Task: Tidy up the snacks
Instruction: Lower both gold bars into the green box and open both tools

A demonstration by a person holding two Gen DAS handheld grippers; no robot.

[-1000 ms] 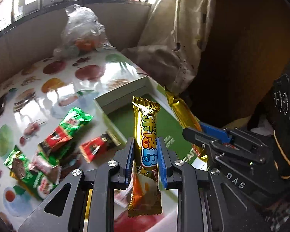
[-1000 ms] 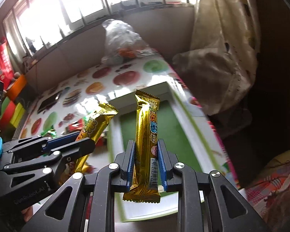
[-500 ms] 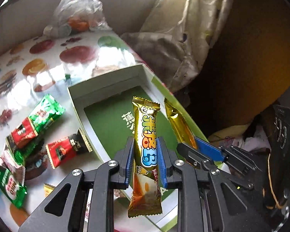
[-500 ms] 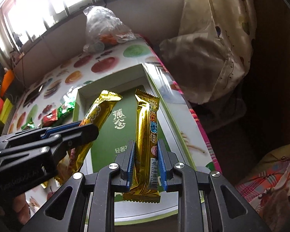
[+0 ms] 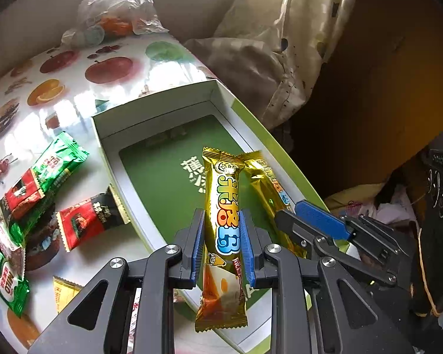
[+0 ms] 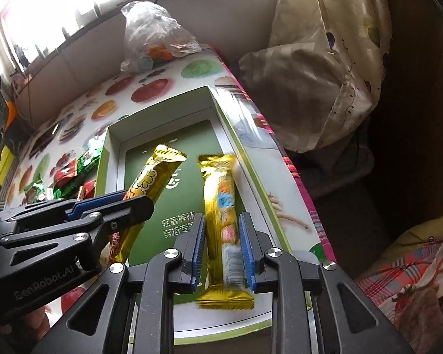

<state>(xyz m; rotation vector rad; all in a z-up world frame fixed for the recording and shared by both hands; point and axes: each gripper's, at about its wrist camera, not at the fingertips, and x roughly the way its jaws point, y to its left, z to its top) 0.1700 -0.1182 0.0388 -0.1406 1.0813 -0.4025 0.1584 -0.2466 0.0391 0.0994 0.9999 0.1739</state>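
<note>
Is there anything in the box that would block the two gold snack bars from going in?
Nothing visible does. The green floor of the open box is bare beneath the left gripper's gold bar and the right gripper's gold bar. The other snacks lie outside it.

Both wrist views look down, sharing the box point(image 5: 168, 112).

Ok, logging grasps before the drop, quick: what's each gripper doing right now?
Left gripper: closed on a gold snack bar.
Right gripper: closed on a second gold snack bar.
</note>
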